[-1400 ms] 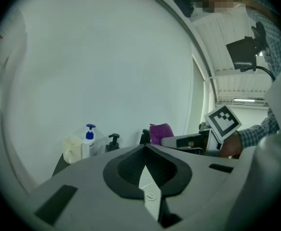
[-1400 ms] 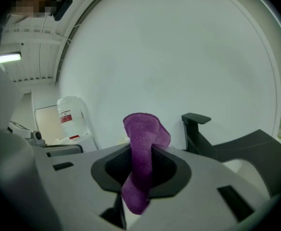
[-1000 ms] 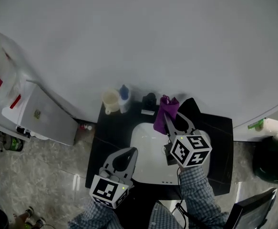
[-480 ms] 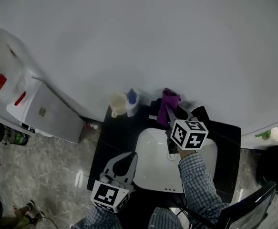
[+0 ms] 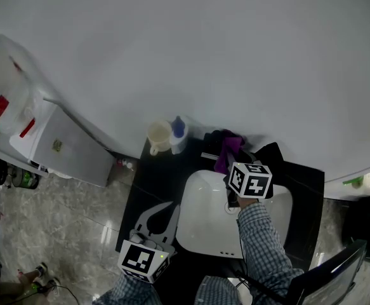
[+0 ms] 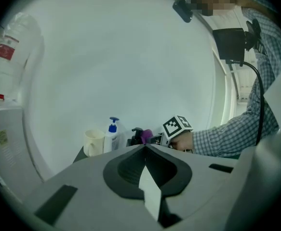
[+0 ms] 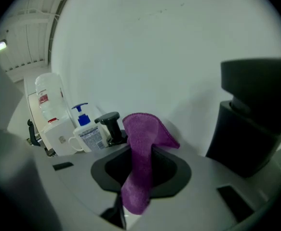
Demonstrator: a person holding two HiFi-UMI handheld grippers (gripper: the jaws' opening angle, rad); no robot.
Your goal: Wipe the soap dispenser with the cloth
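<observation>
A white soap dispenser [image 5: 178,134] with a blue pump stands at the back left of the black counter, also seen in the right gripper view [image 7: 87,132] and the left gripper view [image 6: 111,137]. My right gripper [image 5: 228,156] is over the back of the white basin [image 5: 204,227], shut on a purple cloth [image 7: 141,166] that sticks up past the jaws and hangs down between them. The cloth [image 5: 228,149] is right of the dispenser and apart from it. My left gripper [image 5: 167,211] hangs shut and empty at the counter's front left; its jaws meet at the tips [image 6: 145,147].
A cream mug [image 5: 159,136] stands just left of the dispenser. A black tap-like fixture [image 7: 110,124] sits between the dispenser and the cloth. A tall black object [image 7: 254,129] stands at the right. A white cabinet [image 5: 64,151] lies left of the counter.
My right gripper has carried the purple cloth away from me, over the basin toward the back of the counter by the black fixture. The left gripper has stayed at the front left.
</observation>
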